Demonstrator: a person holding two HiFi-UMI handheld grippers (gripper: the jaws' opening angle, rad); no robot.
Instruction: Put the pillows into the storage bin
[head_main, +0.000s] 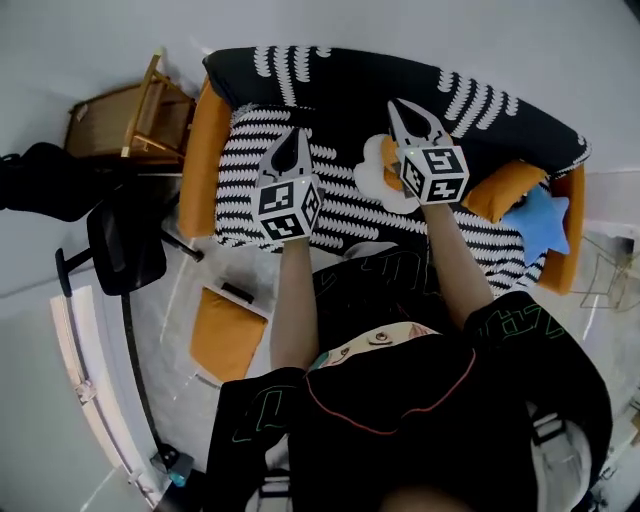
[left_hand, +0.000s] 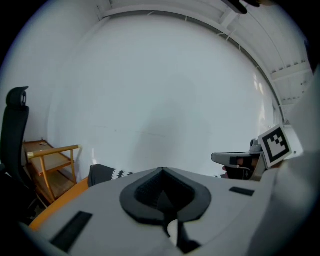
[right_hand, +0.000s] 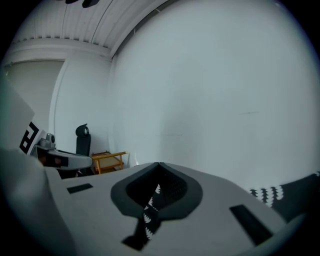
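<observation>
A sofa (head_main: 350, 95) with a black-and-white cover and orange arms stands before me. On its seat lie a white cloud-shaped pillow (head_main: 372, 182), an orange pillow (head_main: 505, 188) and a blue star pillow (head_main: 545, 222). My left gripper (head_main: 298, 133) hovers over the seat's left part, shut and holding nothing. My right gripper (head_main: 397, 103) hangs above the cloud pillow, also shut and holding nothing. In the left gripper view the closed jaw tips (left_hand: 162, 170) point at a white wall, with the right gripper (left_hand: 240, 160) off to the side. The right gripper view shows its closed tips (right_hand: 158, 164) toward the wall.
An orange box-like thing (head_main: 228, 330) lies on the floor left of my legs, below the sofa's left arm. A black office chair (head_main: 125, 245) stands further left. A wooden rack (head_main: 130, 120) sits beside the sofa's far left end.
</observation>
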